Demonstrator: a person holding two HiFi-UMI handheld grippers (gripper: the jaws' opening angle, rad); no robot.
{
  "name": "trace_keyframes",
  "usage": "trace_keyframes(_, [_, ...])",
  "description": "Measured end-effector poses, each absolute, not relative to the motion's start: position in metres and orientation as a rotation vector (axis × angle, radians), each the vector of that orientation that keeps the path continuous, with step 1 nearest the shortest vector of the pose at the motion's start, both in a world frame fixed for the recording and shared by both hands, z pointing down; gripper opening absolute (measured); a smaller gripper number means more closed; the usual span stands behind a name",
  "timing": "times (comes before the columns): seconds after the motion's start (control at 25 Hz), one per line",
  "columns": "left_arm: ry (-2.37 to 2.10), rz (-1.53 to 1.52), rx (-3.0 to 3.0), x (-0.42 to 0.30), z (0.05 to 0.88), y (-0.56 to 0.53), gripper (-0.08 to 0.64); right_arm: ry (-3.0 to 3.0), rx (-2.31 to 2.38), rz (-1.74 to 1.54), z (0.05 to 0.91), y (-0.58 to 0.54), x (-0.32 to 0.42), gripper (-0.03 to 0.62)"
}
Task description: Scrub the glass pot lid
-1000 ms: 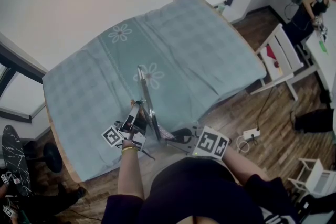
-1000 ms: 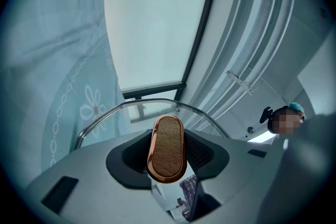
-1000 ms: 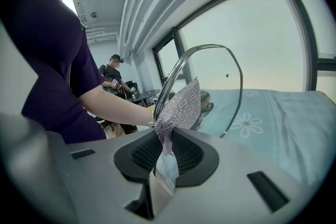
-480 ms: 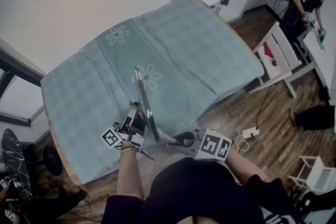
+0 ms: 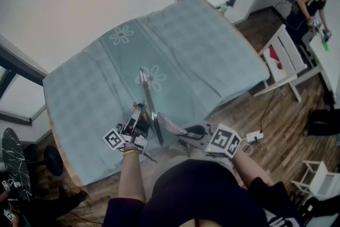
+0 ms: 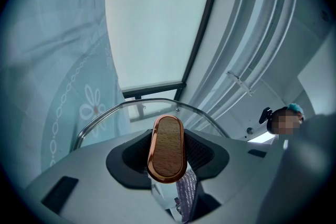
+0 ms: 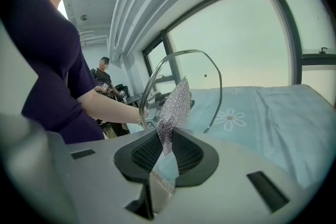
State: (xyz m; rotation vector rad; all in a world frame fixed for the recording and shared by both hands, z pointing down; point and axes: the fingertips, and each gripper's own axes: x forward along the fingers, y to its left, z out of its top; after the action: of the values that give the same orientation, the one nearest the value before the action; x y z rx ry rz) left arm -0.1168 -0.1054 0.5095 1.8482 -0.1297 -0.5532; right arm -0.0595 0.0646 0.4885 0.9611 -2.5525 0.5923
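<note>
The glass pot lid stands on edge over the near part of the table. My left gripper is shut on its wooden, copper-rimmed knob, and the steel rim arches beyond the jaws. To the lid's right, my right gripper is shut on a silver mesh scrub cloth. In the right gripper view the cloth stands up from the jaws against the face of the lid. Whether cloth and glass touch I cannot tell.
A teal checked tablecloth with white flowers covers the table. A white chair stands off its right corner, with a power strip on the wooden floor. Another person works at the far right. Windows line the back wall.
My right gripper has lifted the mesh cloth up and forward along the lid's right face. The lid and left gripper have barely moved.
</note>
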Motion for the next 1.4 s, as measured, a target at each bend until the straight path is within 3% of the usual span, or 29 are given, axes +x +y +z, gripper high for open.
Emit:
trace_keyframes(0.52, [-0.132, -0.554, 1.840, -0.117, 0.511, -0.106, 0.169, -2.463, 1.187, 0.547, 0.495, 0.001, -0.028, 0.060])
trace_keyframes(1.4, [-0.129, -0.536, 1.848, -0.115, 0.511, -0.104, 0.169, -2.356, 1.202, 0.486, 0.527, -0.082, -0.037, 0.060])
